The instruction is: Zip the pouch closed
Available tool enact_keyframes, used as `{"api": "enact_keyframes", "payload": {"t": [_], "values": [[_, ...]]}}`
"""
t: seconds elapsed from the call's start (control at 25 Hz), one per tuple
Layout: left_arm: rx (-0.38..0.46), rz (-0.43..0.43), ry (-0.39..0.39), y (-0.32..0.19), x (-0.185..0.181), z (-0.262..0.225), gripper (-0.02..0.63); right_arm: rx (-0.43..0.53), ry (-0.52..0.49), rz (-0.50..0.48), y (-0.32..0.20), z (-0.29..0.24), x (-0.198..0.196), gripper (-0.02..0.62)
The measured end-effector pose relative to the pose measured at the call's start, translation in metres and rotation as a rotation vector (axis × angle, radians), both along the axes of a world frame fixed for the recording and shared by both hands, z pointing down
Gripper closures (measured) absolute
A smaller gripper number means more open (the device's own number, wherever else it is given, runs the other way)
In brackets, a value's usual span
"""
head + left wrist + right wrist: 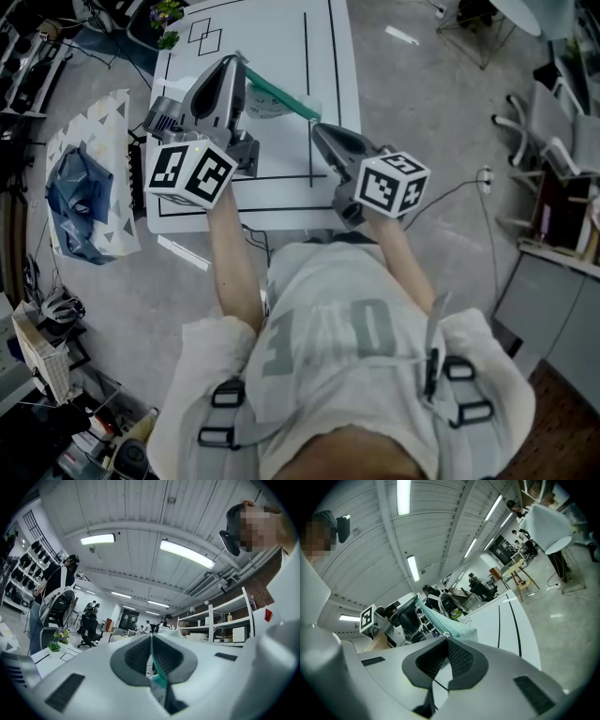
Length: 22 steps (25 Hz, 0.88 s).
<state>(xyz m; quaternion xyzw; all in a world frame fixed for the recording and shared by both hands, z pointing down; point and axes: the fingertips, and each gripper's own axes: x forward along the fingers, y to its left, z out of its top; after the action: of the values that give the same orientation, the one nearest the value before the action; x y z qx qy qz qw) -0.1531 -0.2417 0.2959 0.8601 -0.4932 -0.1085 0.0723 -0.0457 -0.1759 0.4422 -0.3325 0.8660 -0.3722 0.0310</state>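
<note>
So that its zip lies taut, the pouch is stretched between left gripper and right gripper, each pinching an end.

The floor is grey concrete, and a white table with black lines stands on it. The ceiling is made of white ribbed panels, and its long lamps are lit. White shelves stand by a brown wall. A black office chair and a small potted plant are farther back.
</note>
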Motion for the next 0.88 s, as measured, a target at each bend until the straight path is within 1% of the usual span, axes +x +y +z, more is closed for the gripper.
{"api": "enact_keyframes", "payload": {"t": [0.16,0.28,0.36,0.48,0.56,0.64,0.72,0.8,0.88], "values": [[-0.044,0.007,0.007,-0.006,-0.002,0.012,0.591,0.019,0.048,0.031,-0.007,0.003,0.008,0.588],[-0.057,-0.003,0.001,-0.013,-0.007,0.015,0.591,0.055,0.079,0.058,-0.021,-0.003,0.015,0.588],[-0.048,-0.012,-0.009,-0.017,-0.009,0.013,0.591,0.094,0.117,0.073,-0.03,-0.009,0.017,0.588],[-0.014,-0.02,-0.034,-0.019,-0.011,0.006,0.591,0.171,0.202,0.09,-0.04,-0.018,0.019,0.588],[-0.006,-0.023,-0.06,-0.018,-0.012,0.007,0.591,0.21,0.263,0.09,-0.044,-0.02,0.02,0.588],[-0.047,-0.038,-0.088,-0.014,-0.015,0.025,0.591,0.212,0.319,0.083,-0.042,-0.011,0.022,0.586],[-0.127,-0.074,-0.09,-0.004,-0.02,0.058,0.591,0.173,0.354,0.065,-0.033,0.009,0.024,0.586],[-0.22,-0.11,-0.046,0.012,-0.026,0.095,0.589,0.118,0.376,0.031,-0.02,0.035,0.025,0.586],[-0.298,-0.122,0.016,0.029,-0.03,0.127,0.589,0.062,0.385,-0.003,-0.005,0.059,0.025,0.586]]}}
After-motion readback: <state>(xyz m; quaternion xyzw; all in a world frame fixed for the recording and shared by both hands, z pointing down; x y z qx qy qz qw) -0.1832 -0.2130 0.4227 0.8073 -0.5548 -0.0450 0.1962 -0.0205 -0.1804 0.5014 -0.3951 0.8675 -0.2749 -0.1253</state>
